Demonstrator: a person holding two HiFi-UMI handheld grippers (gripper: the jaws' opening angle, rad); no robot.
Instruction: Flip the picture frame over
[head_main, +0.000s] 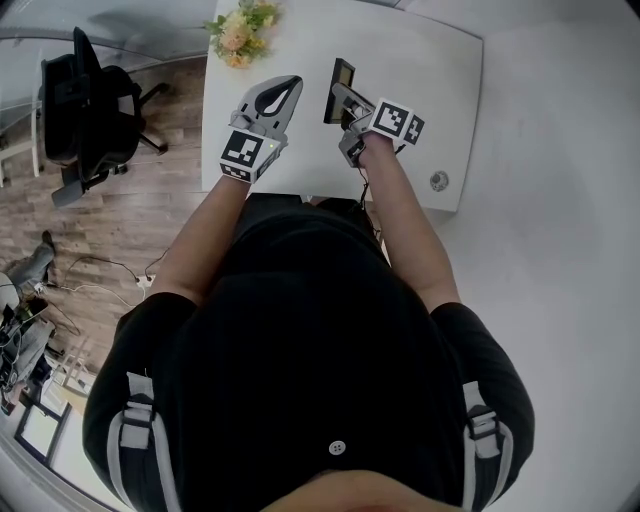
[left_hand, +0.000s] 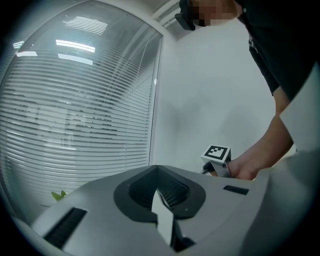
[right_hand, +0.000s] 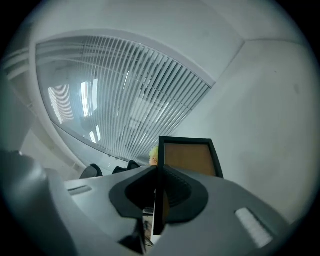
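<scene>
Now right tongs (right_hand: 159, 200) tight on the upright picture frame (right_hand: 192, 157); left tongs (left_hand: 165, 212) closed, empty.

We're in an office: black swivel chair (head_main: 85, 110) upper left, white desk (head_main: 440, 90) top centre, slatted blinds (left_hand: 75, 100) across the window.

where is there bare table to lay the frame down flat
Bare: the right side of the table, between the right gripper holding the picture frame and the right edge, beyond the round grommet. Crowded left: flowers at the far corner, left gripper nearer.
</scene>
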